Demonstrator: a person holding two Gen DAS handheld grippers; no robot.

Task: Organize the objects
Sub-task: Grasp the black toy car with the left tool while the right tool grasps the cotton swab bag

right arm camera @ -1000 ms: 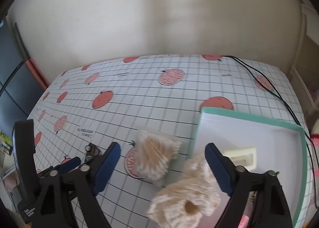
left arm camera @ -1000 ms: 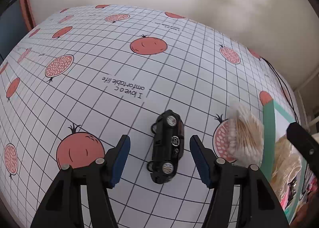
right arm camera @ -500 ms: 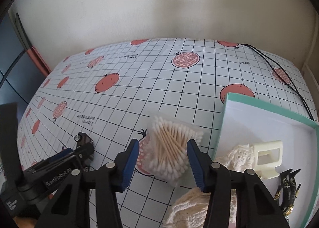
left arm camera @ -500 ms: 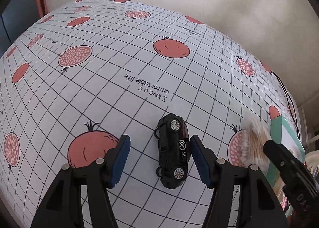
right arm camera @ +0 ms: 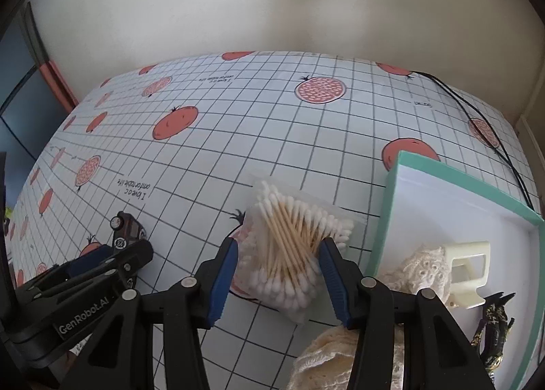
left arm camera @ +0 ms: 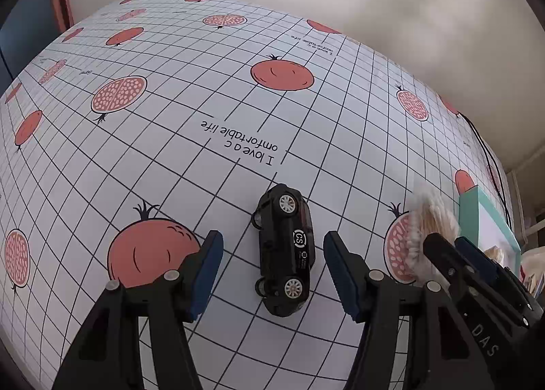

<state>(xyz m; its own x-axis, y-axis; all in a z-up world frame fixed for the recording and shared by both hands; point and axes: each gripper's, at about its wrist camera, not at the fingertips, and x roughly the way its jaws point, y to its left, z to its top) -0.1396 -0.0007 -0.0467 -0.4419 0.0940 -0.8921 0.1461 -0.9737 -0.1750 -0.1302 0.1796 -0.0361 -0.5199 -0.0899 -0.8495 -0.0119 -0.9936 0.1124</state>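
Right gripper (right arm camera: 277, 255): its blue pads are pressing both sides of the clear packet of cotton swabs (right arm camera: 293, 247), which is lying on the pomegranate-print tablecloth (right arm camera: 272, 124) just left of the green-rimmed tray (right arm camera: 391, 206). Left gripper (left arm camera: 272, 260): its fingers are standing apart, straddling the black toy car (left arm camera: 284, 248) without touching it. Inside the tray, lace fabric (right arm camera: 422, 270), a cream clip (right arm camera: 468, 270) and a dark figurine (right arm camera: 494, 332) are resting.
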